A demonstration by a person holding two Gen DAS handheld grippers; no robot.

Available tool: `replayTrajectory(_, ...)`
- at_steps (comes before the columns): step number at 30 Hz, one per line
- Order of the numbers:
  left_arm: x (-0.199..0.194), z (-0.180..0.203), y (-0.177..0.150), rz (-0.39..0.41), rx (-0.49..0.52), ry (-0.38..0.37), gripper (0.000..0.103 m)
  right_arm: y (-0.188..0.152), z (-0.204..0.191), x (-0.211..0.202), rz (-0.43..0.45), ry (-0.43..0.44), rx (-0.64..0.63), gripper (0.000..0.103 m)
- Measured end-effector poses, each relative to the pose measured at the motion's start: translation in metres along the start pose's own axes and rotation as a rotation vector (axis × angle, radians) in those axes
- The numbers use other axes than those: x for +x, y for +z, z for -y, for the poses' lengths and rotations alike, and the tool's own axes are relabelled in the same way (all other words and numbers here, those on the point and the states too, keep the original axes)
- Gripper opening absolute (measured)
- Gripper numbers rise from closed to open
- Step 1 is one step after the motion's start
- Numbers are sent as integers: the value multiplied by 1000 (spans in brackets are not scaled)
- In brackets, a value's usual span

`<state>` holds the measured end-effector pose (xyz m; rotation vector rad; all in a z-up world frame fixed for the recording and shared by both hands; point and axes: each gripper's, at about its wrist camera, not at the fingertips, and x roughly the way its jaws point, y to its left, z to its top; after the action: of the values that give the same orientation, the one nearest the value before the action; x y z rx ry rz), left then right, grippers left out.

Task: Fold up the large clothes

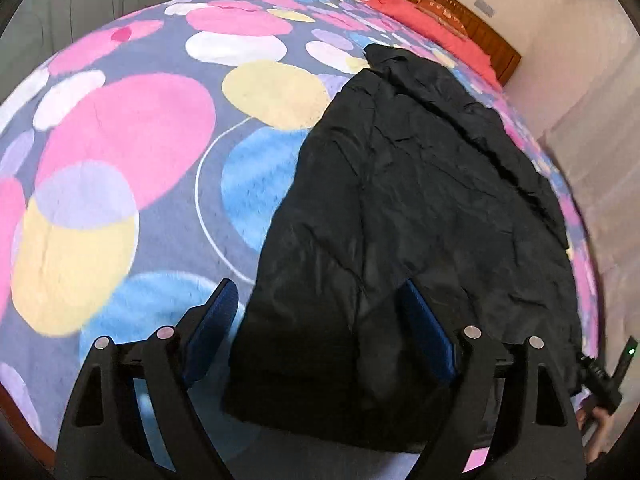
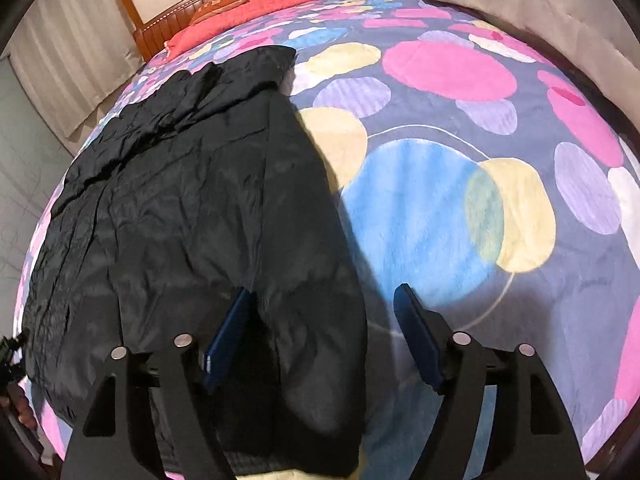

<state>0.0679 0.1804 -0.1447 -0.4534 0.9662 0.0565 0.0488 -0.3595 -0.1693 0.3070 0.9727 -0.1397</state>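
The large black, crinkly padded jacket (image 1: 420, 208) is lying flat along one side of the bed, already looking doubled lengthwise into a long panel, its collar end pointing toward the red pillows (image 1: 432, 20), probably so the next fold can run across it. The left tool (image 1: 316, 312) is hovering over the near hem with jaws standing wide and gripping nothing; the right tool (image 2: 324, 312) is likewise spread and empty. The fleece bedspread with coloured circles (image 2: 460, 184) is giving a broad, soft surface.
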Motion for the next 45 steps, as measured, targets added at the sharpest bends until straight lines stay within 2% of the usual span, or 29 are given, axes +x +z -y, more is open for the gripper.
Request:
replayTrajectory(5, -4, -3, -11, 7, -13, -39, 83, -13, 6, -5, -5, 21, 18, 76)
replayTrajectory(8, -5, 0, -16, 14, 7, -16, 77, -20, 7, -9, -4, 34, 30, 75)
replayTrajectory(9, -5, 2, -17, 15, 18, -6, 75, -22, 6, -10, -5, 38, 30, 74)
replayTrajectory(12, -7, 5, -22, 21, 32, 3, 70, -28, 0, -14, 0, 54, 12, 52)
replayTrajectory(13, -7, 5, -22, 21, 25, -1, 70, -30, -2, -14, -5, 89, 17, 42)
replayTrajectory(20, -9, -4, -23, 29, -25, -39, 69, -33, -1, -14, 1, 115, 46, 42)
replayTrajectory(22, -10, -3, -24, 33, -21, -29, 64, -34, 1, -14, 9, 125, 64, 46)
replayTrajectory(26, -13, 0, -27, 42, -16, -41, 41, -36, -4, -16, 14, 110, 51, 46)
replayTrajectory(27, -15, 0, -28, 49, -15, -48, 35, -36, -5, -16, 13, 110, 47, 44)
replayTrajectory(29, -17, 0, -29, 56, -17, -63, 27, -37, -6, -17, 10, 128, 46, 31)
replayTrajectory(30, -18, 1, -30, 60, -20, -70, 22, -37, -6, -19, 11, 136, 48, 29)
replayTrajectory(32, -23, 2, -31, 73, -22, -91, 17, -37, -6, -21, 10, 158, 47, 22)
replayTrajectory(35, -31, 4, -33, 87, -22, -104, 15, -37, -3, -27, 10, 198, 63, 18)
replayTrajectory(45, -75, 2, -46, 120, -32, -139, 13, -47, 7, -56, 7, 284, 81, 15)
